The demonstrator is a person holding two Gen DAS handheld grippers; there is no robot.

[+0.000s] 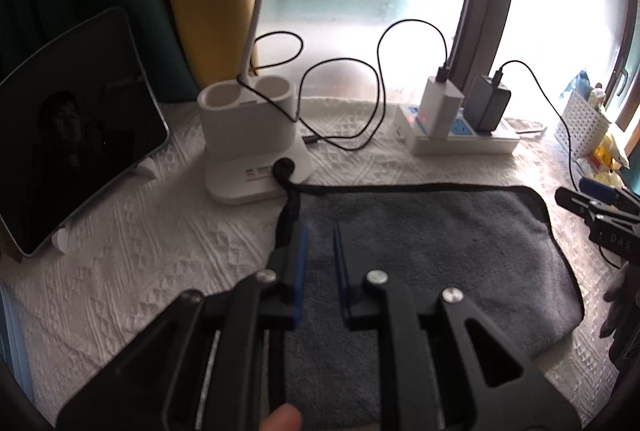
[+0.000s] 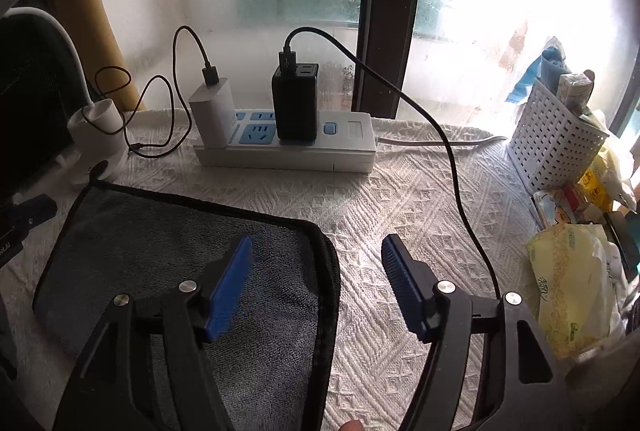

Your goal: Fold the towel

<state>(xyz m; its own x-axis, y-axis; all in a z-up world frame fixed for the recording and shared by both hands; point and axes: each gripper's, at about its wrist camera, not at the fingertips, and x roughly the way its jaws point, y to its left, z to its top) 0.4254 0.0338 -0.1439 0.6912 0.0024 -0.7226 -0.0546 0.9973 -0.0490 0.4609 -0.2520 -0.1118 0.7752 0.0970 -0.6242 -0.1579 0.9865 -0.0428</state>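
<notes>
Lying flat on the white knitted tablecloth [image 2: 400, 199], the grey terry towel [image 1: 420, 251] shows black piping. Left gripper [image 1: 320, 231] hovers slightly parted, empty; right gripper [image 2: 316, 247] spreads wide over its corner.

Grey black-edged towel [image 1: 440, 251], flat on cloth

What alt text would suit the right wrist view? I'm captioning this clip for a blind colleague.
The open right gripper, blue-padded, hovers over the right edge of a dark grey towel with black trim lying flat on a white woven tablecloth. Behind stand a white power strip with two chargers plugged in and a white perforated plastic basket.
</notes>
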